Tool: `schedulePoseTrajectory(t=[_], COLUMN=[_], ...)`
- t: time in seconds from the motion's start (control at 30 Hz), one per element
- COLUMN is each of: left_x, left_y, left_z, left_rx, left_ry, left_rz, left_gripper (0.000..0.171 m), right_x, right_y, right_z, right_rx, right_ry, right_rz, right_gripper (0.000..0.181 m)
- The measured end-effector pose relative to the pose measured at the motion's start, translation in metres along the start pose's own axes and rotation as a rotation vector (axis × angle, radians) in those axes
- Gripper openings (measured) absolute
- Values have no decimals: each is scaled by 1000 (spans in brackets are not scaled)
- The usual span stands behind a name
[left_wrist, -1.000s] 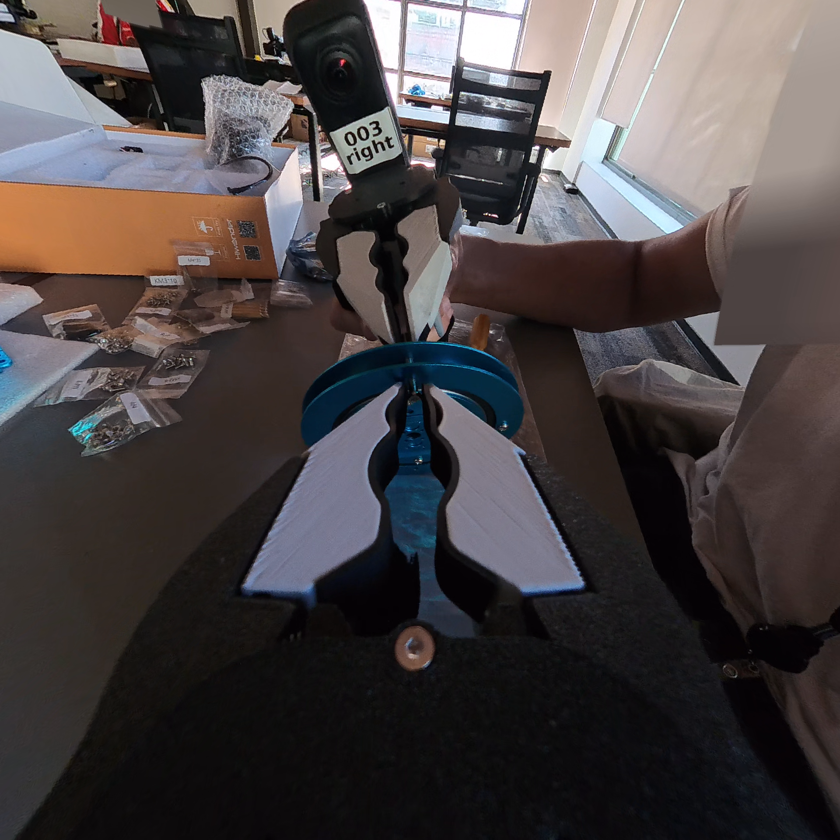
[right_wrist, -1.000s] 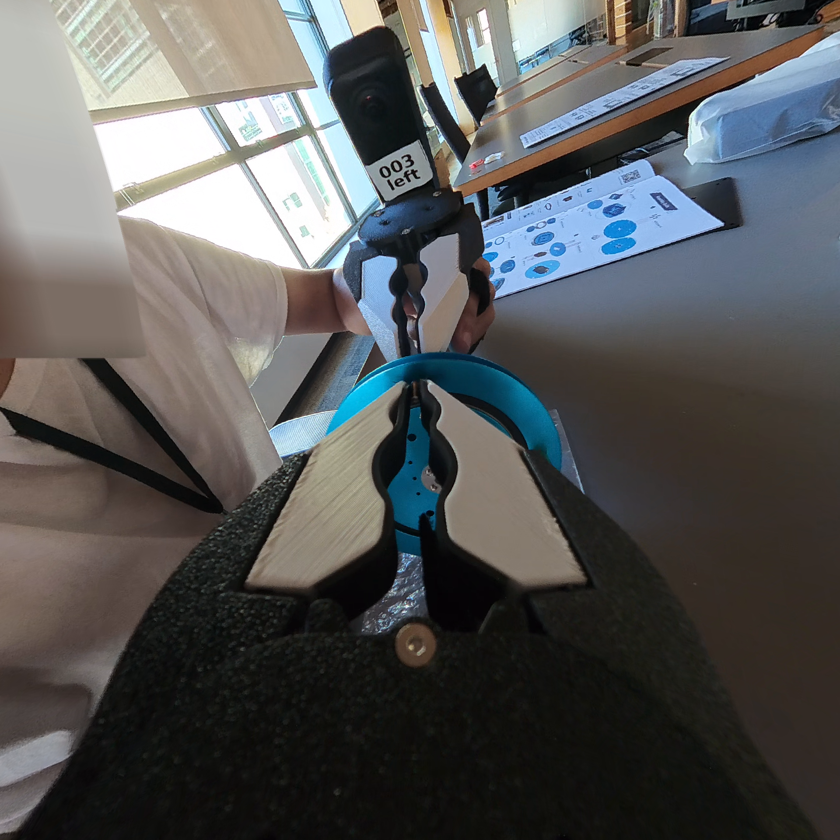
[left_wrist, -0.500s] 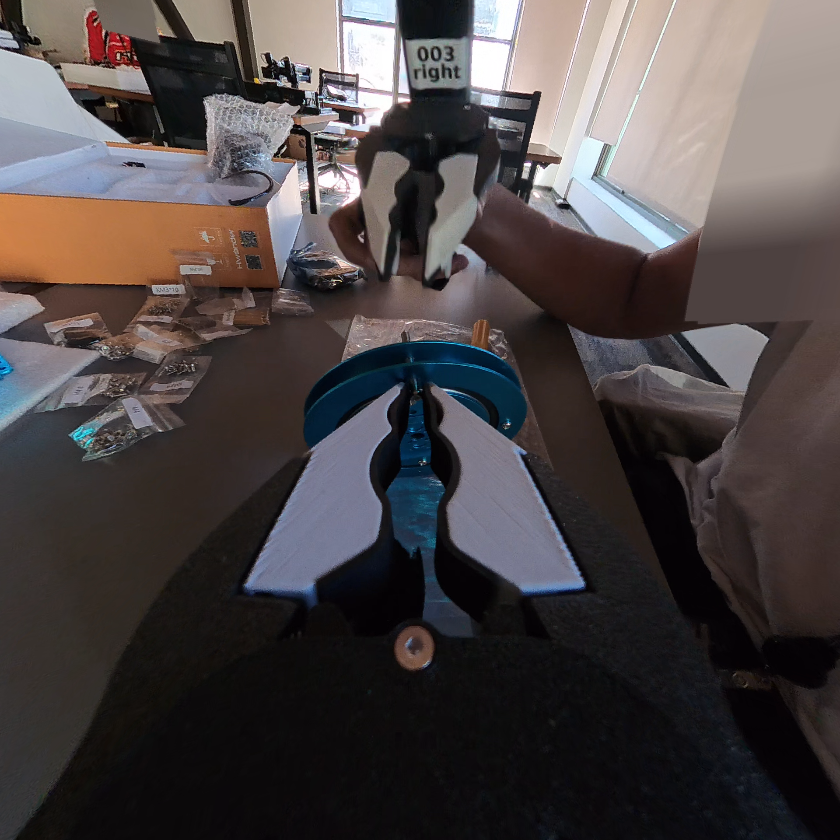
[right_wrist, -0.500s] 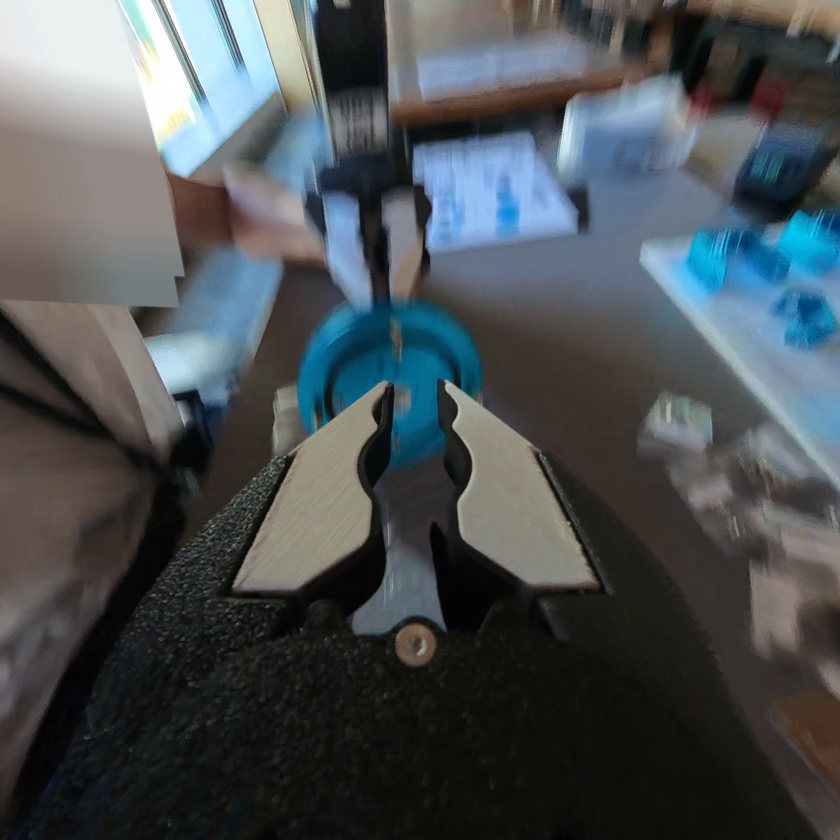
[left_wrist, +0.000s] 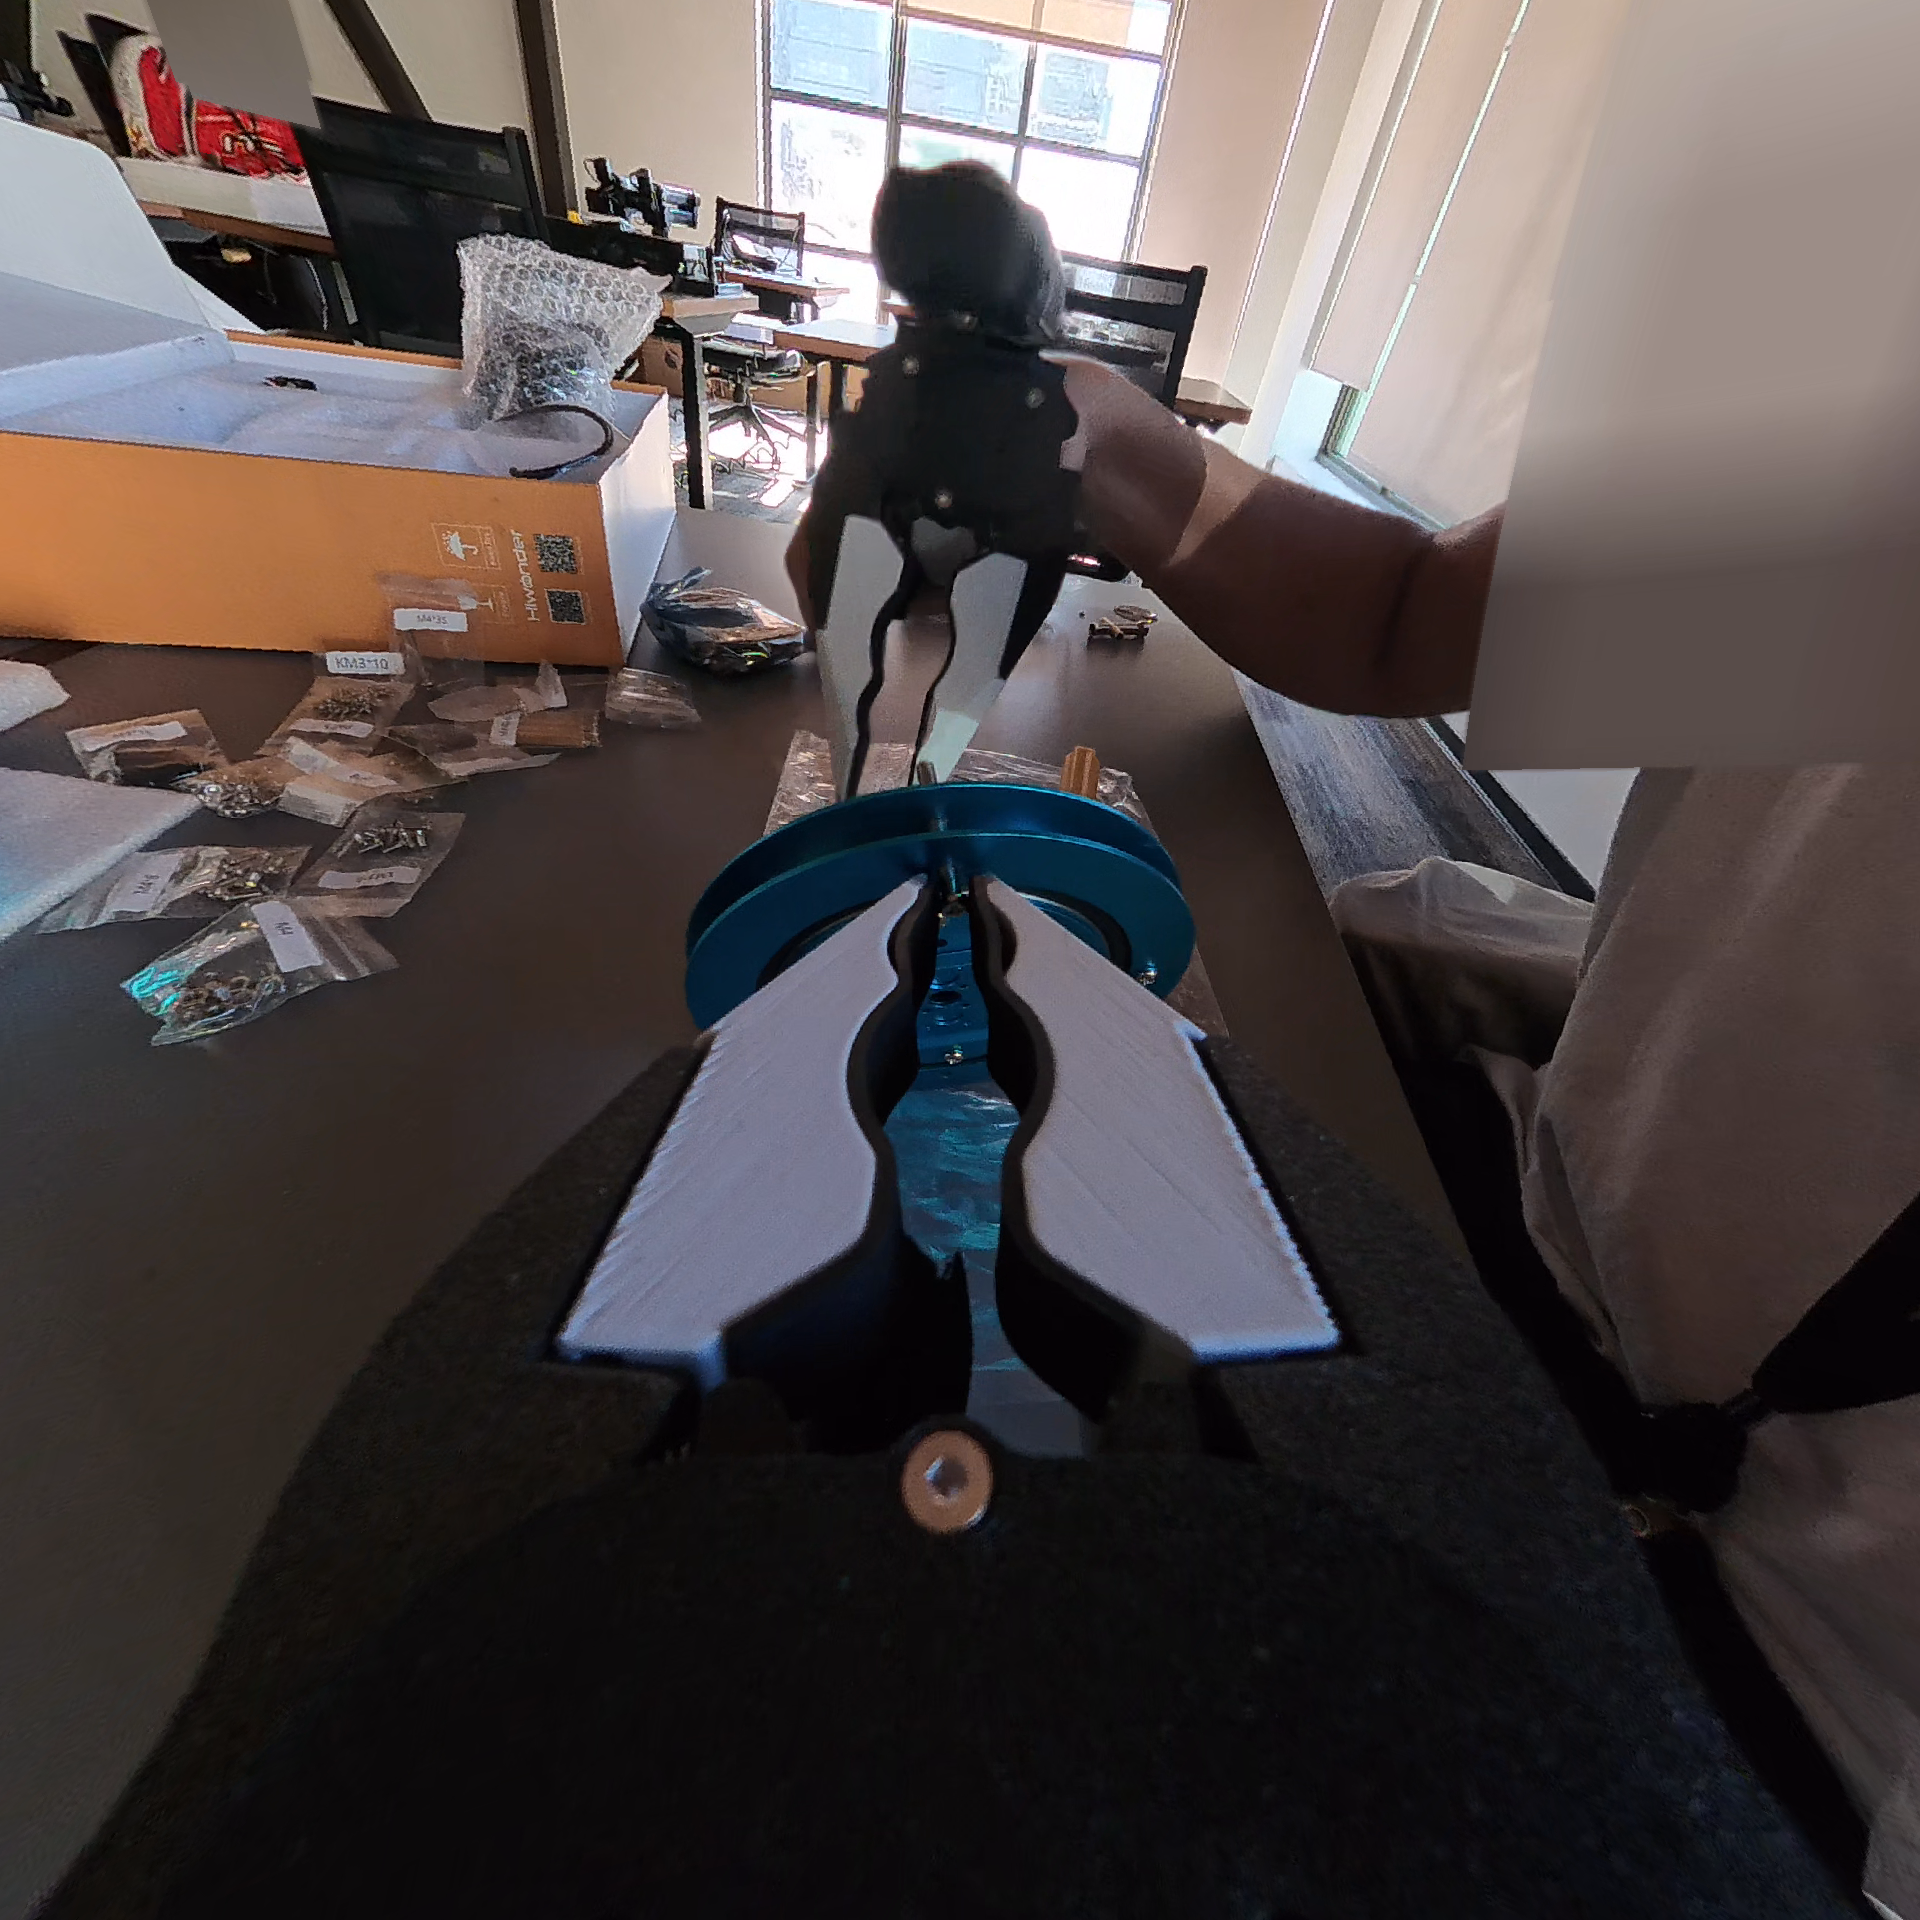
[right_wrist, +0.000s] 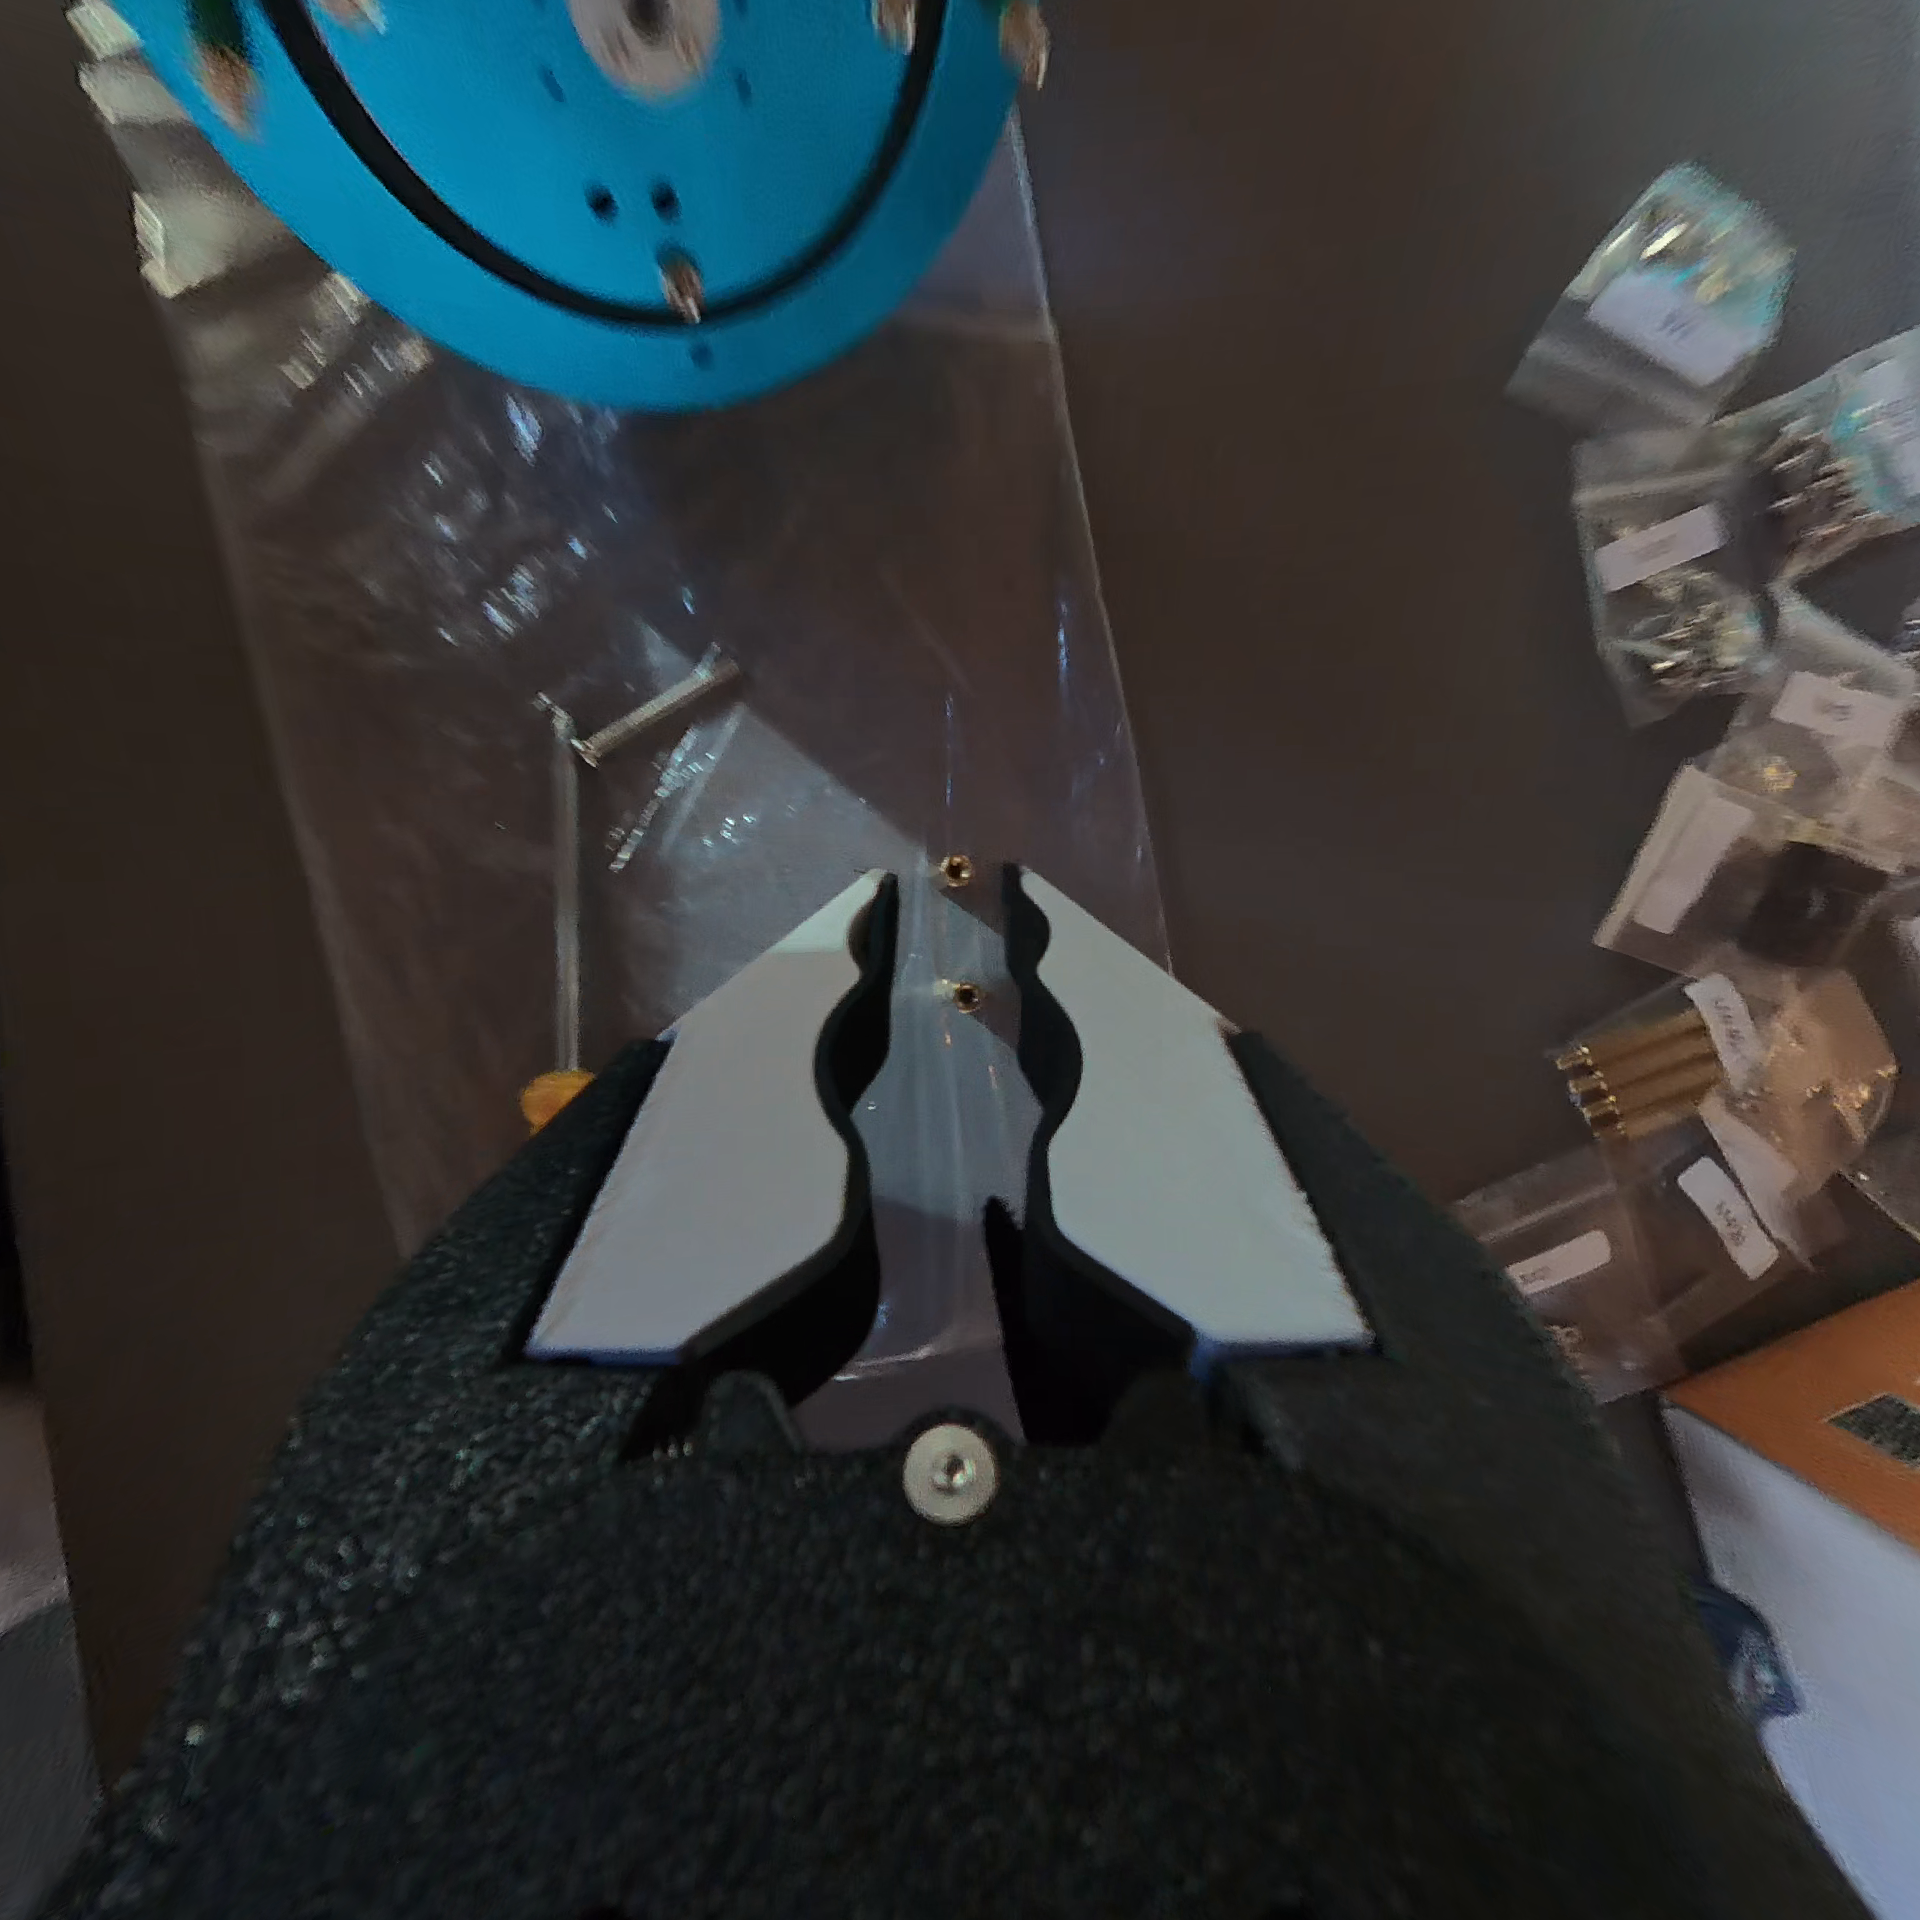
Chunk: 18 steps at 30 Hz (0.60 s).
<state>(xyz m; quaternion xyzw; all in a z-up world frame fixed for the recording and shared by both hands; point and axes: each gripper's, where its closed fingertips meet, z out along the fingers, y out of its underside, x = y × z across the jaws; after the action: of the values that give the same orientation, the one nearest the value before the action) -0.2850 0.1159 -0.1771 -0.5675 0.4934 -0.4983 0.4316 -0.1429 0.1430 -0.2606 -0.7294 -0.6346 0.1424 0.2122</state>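
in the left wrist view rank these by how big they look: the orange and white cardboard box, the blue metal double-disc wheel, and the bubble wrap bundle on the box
1. Orange and white cardboard box, largest.
2. Blue metal double-disc wheel, though it sits nearer the camera, which inflates it.
3. Bubble wrap bundle, smallest.

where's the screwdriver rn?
Right wrist view, left of the right gripper: the screwdriver lies on the clear plastic bag, below the blue disc.

One blue flanged wheel (right_wrist: 582, 187) sits on one clear plastic sheet (right_wrist: 790, 582). Below the wheel lie two small brass inserts (right_wrist: 956, 868) and one loose screw (right_wrist: 660, 712); one orange box (left_wrist: 312, 520) stands beyond it.
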Motion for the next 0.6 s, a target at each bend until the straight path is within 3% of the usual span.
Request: schedulePoseTrajectory(t=[0.13, 0.43, 0.5, 0.6], left_x=[0, 0, 1, 3], left_y=[0, 1, 1, 1], left_z=[-1, -2, -2, -2], left_rx=[2, 3, 1, 1], left_ry=[4, 8, 9, 22], left_rz=[-7, -13, -14, -19], left_gripper=[5, 5, 5, 5], right_x=[1, 1, 0, -3], right_y=[11, 7, -2, -51], right_z=[12, 17, 12, -6], right_rx=[-150, -158, -101, 202], right_ry=[-37, -79, -89, -94], right_rz=[-21, -6, -5, -53], right_gripper=[22, 6, 5, 5])
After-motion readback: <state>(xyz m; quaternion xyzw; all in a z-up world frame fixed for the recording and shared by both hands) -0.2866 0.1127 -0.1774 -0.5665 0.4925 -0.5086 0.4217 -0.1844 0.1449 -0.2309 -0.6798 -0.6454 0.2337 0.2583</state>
